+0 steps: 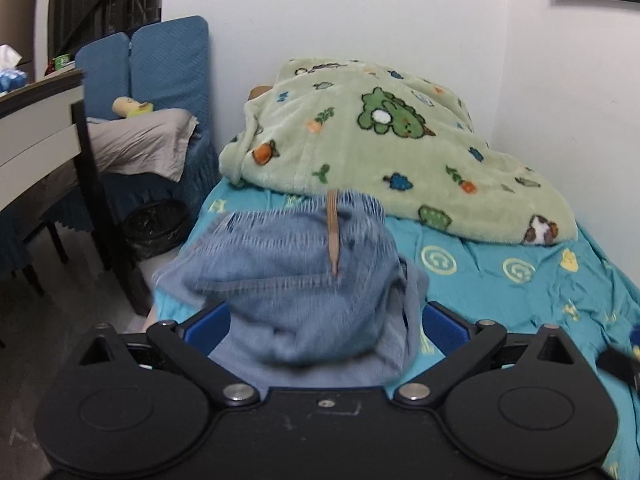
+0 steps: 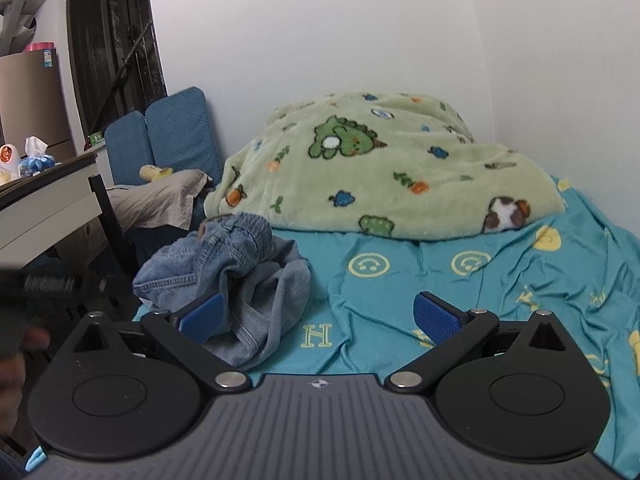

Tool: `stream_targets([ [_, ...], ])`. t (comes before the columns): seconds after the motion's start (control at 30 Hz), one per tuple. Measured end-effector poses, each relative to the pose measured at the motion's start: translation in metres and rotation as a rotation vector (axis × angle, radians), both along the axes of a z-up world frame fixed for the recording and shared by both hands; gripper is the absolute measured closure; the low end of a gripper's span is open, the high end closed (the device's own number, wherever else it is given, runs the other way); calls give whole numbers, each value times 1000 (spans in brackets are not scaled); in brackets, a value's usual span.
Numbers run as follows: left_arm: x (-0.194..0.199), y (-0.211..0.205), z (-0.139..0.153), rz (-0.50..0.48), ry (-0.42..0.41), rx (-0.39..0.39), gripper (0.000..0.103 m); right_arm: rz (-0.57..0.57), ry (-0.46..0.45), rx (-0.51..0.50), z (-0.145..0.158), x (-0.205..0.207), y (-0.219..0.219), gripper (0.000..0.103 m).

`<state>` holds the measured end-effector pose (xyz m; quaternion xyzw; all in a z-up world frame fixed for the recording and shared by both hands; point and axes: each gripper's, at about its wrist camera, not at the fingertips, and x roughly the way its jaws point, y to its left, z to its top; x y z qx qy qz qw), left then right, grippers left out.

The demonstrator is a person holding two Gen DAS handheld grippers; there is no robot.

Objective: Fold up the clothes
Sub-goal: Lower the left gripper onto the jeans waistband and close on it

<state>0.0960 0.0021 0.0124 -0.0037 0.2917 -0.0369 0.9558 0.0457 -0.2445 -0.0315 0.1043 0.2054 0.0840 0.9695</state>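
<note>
A crumpled pair of light blue denim shorts with a tan drawstring lies near the front left edge of the bed; it is motion-blurred in the left wrist view. My left gripper is open, its blue pads on either side of the bunched denim. In the right wrist view the shorts lie in a heap at the left. My right gripper is open and empty over the teal sheet, with its left pad against the heap's edge.
A green fleece blanket with cartoon prints is piled at the head of the bed against the white wall. Left of the bed stand a dark bin, a blue-covered chair with grey cloth, and a table.
</note>
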Motion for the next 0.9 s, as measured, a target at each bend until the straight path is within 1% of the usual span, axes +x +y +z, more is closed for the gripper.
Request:
stream_targets([
  [0.17,57,6,-6,-9,-10,-66,1,-6,25,21,-8,11,-3,0],
  [0.27,88,1,-13,-29,-20,-97,1,-18,44,37,-14,20,-7,0],
  [0.37,114,-8,-23,-50,-15,-89,2,-30,61,53,-21,29,-11,0],
  [0.43,129,-15,-32,-60,-3,-75,6,-40,69,58,-24,35,-12,0],
  [0.5,142,-21,-40,-67,16,-53,10,-43,75,68,-28,39,-15,0],
  [0.6,155,-32,-55,-80,54,7,14,-41,94,84,-35,45,-18,1],
  [0.63,156,-34,-58,-78,52,21,23,-39,100,92,-37,47,-20,1],
  [0.67,155,-35,-58,-71,49,39,29,-36,103,102,-39,48,-21,1],
  [0.7,154,-36,-59,-64,46,58,46,-33,105,112,-40,48,-22,1],
  [0.73,153,-37,-60,-56,42,77,60,-33,108,119,-40,49,-23,1],
  [0.77,149,-37,-58,-60,39,80,64,-34,111,122,-40,48,-23,1],
  [0.83,139,-37,-52,-69,31,81,84,-32,100,125,-37,46,-23,2],
  [0.9,133,-42,-45,-66,10,88,86,-30,77,120,-32,42,-24,2],
])
